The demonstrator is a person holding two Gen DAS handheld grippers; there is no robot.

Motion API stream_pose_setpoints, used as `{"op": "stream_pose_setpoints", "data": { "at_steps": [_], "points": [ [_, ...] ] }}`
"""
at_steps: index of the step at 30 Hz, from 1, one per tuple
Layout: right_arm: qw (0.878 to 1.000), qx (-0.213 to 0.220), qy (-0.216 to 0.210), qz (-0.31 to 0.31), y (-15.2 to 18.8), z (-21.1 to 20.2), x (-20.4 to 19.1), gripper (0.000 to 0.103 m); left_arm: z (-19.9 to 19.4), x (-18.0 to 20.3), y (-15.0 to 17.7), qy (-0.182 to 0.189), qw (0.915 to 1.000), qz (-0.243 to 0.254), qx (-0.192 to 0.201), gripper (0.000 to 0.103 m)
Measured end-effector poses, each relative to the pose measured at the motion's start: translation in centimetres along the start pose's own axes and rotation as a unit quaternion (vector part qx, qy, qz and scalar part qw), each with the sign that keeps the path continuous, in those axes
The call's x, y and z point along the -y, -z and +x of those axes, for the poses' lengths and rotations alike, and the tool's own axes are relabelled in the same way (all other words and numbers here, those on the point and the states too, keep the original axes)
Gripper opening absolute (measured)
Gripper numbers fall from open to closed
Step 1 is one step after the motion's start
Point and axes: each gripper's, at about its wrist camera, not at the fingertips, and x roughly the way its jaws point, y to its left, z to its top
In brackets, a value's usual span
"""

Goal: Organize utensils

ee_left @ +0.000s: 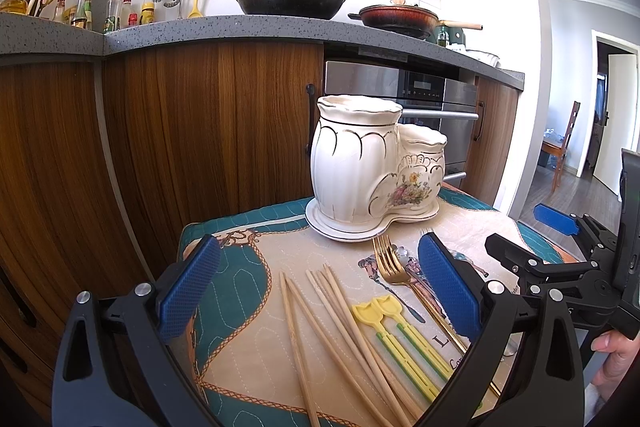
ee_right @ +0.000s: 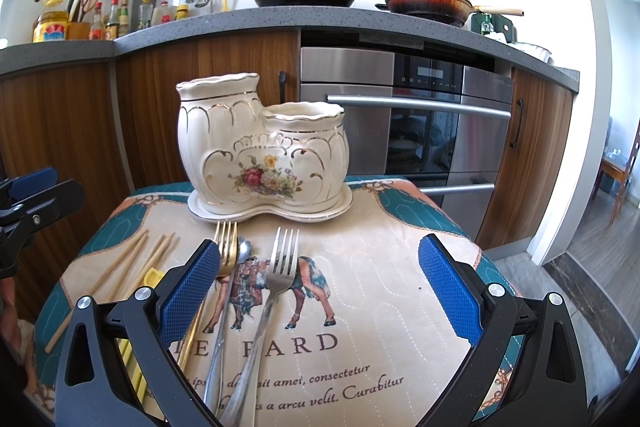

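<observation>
A cream ceramic two-pot utensil holder [ee_left: 372, 171] [ee_right: 260, 151] with a flower print stands on its saucer at the far side of a quilted mat. Both pots look empty. On the mat lie several wooden chopsticks [ee_left: 320, 315] [ee_right: 132, 267], yellow-green chopsticks [ee_left: 404, 343], a gold fork [ee_left: 390, 263] [ee_right: 225, 247], a silver spoon [ee_right: 242, 251] and a silver fork [ee_right: 280, 267]. My left gripper [ee_left: 320, 291] is open and empty above the chopsticks. My right gripper [ee_right: 320, 291] is open and empty above the forks, and it also shows in the left wrist view [ee_left: 556, 251].
The mat [ee_right: 380, 267] covers a small table in front of wooden cabinets [ee_left: 180, 131] and a steel oven [ee_right: 420, 123]. The counter above holds a wok [ee_left: 290, 1], a pan [ee_right: 432, 5] and bottles [ee_right: 116, 19]. An open floor lies to the right.
</observation>
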Motion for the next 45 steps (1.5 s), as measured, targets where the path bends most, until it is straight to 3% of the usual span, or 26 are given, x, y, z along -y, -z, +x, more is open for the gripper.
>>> {"op": "stream_pose_setpoints", "data": {
  "at_steps": [13,20,25,28,34,39,45],
  "points": [
    [1.000,0.000,-0.003,-0.001,0.4,0.5,-0.2,0.098,-0.1,-0.2,0.3,-0.001,1.0000,-0.002,0.002,0.098],
    [1.000,-0.002,-0.019,0.017,0.2,0.1,0.5,0.098,-1.0,-0.9,0.6,-0.004,0.9995,-0.026,0.019,0.098],
    [1.000,-0.001,-0.004,0.006,-0.2,-0.4,0.6,0.098,-0.3,-2.1,0.1,-0.021,0.9993,-0.021,-0.024,0.097],
    [1.000,-0.002,-0.005,0.008,-0.5,-0.5,1.0,0.098,-0.6,-2.6,-0.4,-0.026,0.9993,-0.009,-0.024,0.097],
    [0.998,-0.045,-0.033,0.029,-0.7,0.2,2.1,0.098,0.5,-2.4,0.1,-0.037,0.9936,0.035,-0.101,0.097],
    [0.996,-0.081,-0.033,-0.011,-0.1,1.0,1.3,0.098,1.7,-2.0,1.1,-0.034,0.9873,0.048,-0.148,0.097],
    [0.991,-0.127,-0.038,-0.034,0.9,2.5,0.3,0.097,3.0,-1.9,2.3,-0.030,0.9775,0.059,-0.200,0.081]
  ]
}}
